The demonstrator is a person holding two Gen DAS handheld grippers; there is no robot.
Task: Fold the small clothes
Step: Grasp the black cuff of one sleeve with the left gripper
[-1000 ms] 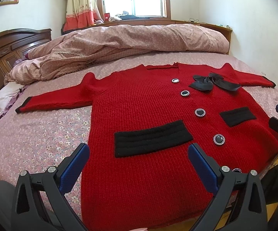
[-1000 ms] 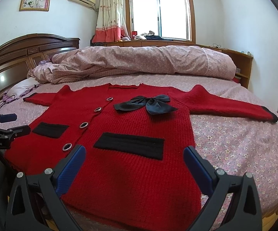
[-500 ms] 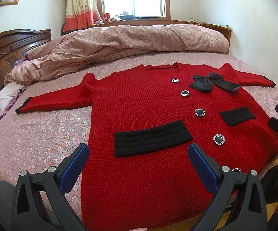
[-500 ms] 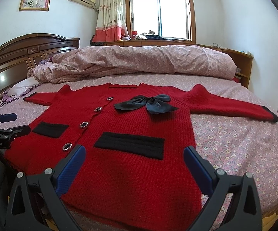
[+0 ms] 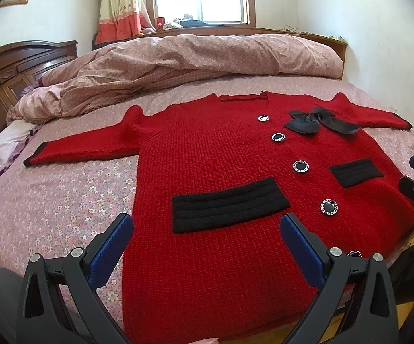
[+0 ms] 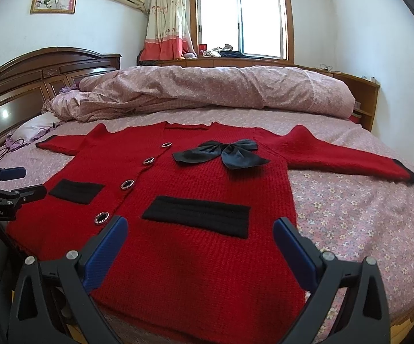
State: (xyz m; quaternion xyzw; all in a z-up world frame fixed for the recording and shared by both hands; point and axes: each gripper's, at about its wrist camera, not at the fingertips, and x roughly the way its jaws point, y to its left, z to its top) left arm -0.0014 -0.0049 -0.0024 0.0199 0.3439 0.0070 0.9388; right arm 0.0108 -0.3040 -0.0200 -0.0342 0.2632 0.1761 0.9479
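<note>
A small red knit cardigan point(image 5: 215, 154) lies flat, front up, on the bed, sleeves spread to both sides; it also shows in the right wrist view point(image 6: 195, 200). It has black pocket bands, several round buttons and a black bow point(image 5: 318, 120) near the collar. My left gripper point(image 5: 207, 238) is open and empty, hovering over the hem on the left half. My right gripper point(image 6: 199, 240) is open and empty over the hem on the right half. Each gripper shows at the edge of the other's view.
The bed point(image 5: 49, 200) has a pink floral sheet. A rolled pink duvet point(image 5: 178, 60) lies along the far side. A dark wooden headboard point(image 6: 34, 80) is at the left, a wooden shelf point(image 6: 361, 97) at the right, a window behind.
</note>
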